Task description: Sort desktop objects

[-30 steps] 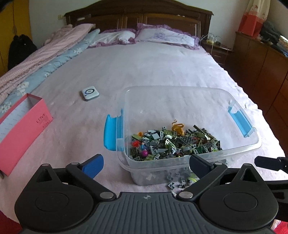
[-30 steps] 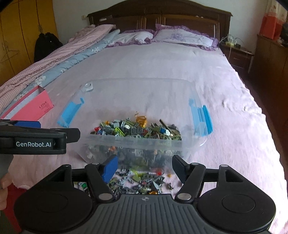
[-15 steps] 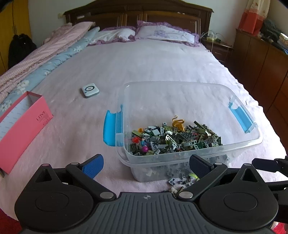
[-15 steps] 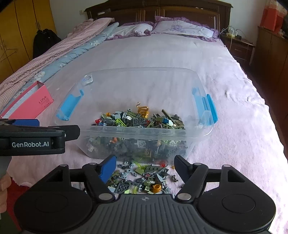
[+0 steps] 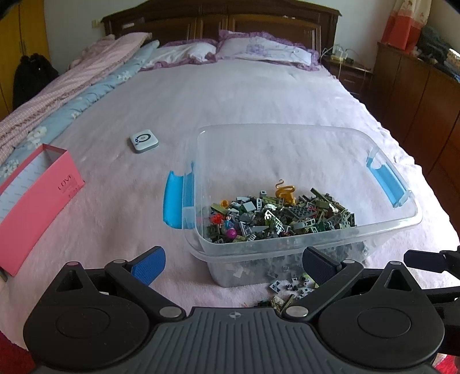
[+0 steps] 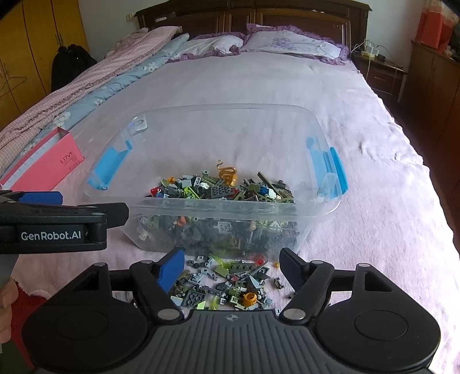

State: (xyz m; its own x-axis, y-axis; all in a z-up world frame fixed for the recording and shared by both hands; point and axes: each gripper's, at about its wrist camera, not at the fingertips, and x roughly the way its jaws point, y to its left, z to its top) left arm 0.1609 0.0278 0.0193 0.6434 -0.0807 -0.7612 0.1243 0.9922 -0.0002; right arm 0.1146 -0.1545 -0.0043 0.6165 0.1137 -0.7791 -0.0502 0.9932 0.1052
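- Left wrist view: the left gripper [image 5: 233, 264] stands wide open and empty over the pink bedspread [image 5: 258, 95]. The clear bin [image 5: 304, 244], half full of toy bricks [image 5: 281, 215], sits just ahead; a pink box [image 5: 37, 198] lies to its left, a white device [image 5: 143, 140] beyond that, wooden headboard [image 5: 218, 20] far behind.
- Right wrist view: the right gripper [image 6: 231, 266] is spread wide with nothing gripped, above loose bricks [image 6: 227, 287] before the bin [image 6: 230, 207]. Cabinets [image 6: 431, 80] stand right of it.

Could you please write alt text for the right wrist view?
The open right gripper hovers over loose toy bricks on a pink bedspread, before a clear plastic bin partly filled with bricks. The left gripper enters at left.
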